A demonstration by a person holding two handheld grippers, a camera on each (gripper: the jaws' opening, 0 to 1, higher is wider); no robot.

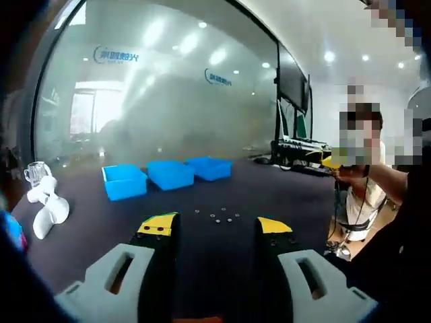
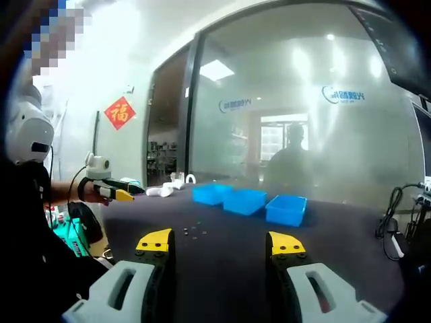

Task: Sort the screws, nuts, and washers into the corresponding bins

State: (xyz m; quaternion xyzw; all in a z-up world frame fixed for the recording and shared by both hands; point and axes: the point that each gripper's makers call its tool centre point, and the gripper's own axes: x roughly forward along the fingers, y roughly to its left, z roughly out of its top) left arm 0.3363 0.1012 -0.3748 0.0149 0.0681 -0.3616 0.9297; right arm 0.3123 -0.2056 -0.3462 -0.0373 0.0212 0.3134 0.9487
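Start of the sort, by the look of it; nothing picked yet. Small hardware scattered loose on the dark table, on the near side of the three blue bins, well apart from them. Same scatter in the right gripper view, short of the bin row and apart from it. Pieces too small to tell screw from nut from washer. Bins in a row, side by side, nearly touching; contents not visible from this low angle.

Left gripper: jaws spread wide, nothing between them, raised over the table on the near side of the scatter. Right gripper: likewise wide apart and empty, hardware just beyond its tips, toward the left jaw.

Next move, as a judgement: lower one gripper to the scatter, single out one piece, pinch it between the yellow tips. Fine, flat parts on a flat surface; a near-closed, precise approach likely needed. Risk of nudging neighbours or slipping off a washer.

Writing: blue logo with characters on the frosted glass wall behind the bins, twice in each view, too blurred to read. Red diamond sign with one gold character, left of the glass in the right gripper view; not readable with certainty.
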